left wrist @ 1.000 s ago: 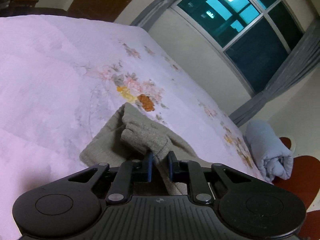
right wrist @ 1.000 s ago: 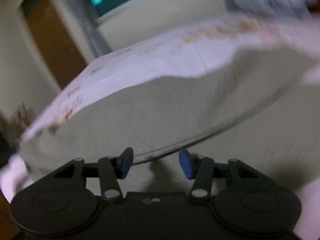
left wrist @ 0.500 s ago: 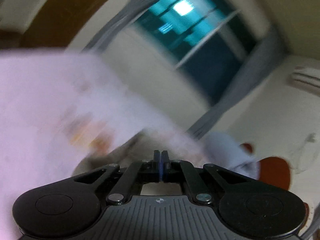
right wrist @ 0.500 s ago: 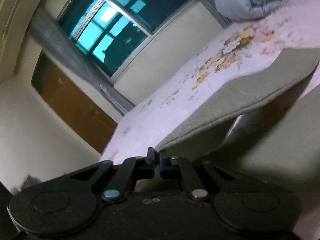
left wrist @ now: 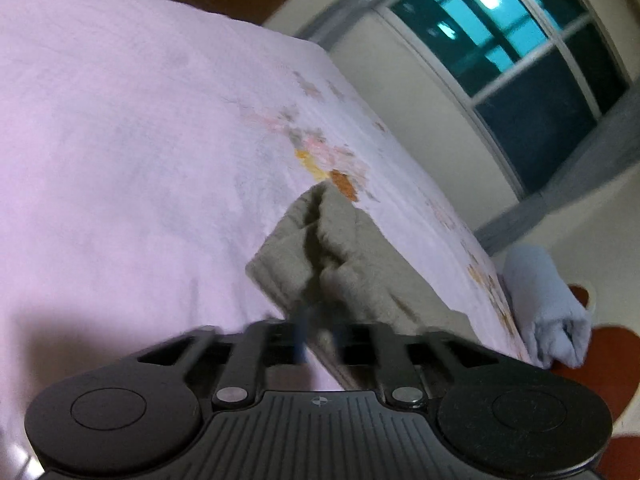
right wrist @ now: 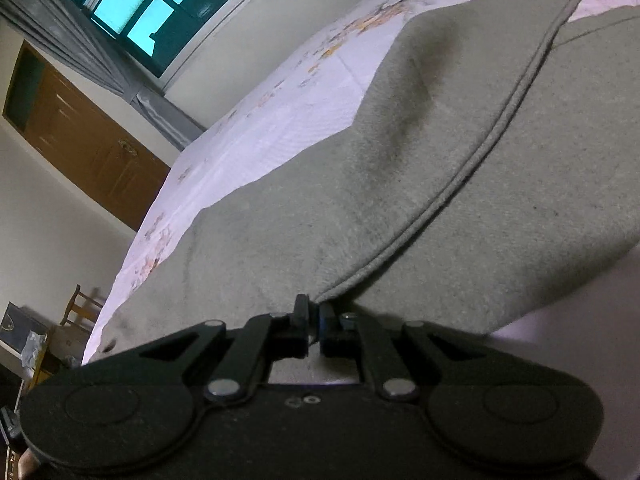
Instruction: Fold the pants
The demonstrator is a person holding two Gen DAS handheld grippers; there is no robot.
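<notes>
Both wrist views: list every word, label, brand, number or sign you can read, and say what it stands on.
No readable text in either view.
Left gripper body: a small round crosshair mark, no letters.
Bedspread: flower print only.
Pants: no visible label.
Clutter by the chair: too small to read.

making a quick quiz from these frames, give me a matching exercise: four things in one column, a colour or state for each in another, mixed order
Things
1. pants
2. bedsheet
3. rolled blanket
4. right gripper

Colour or state
A. pale blue, at the edge of the bed
B. shut on a fabric edge
C. grey-green, spread on the bed
D. pale pink with a flower print

Pairs: 1-C, 2-D, 3-A, 4-B
</notes>
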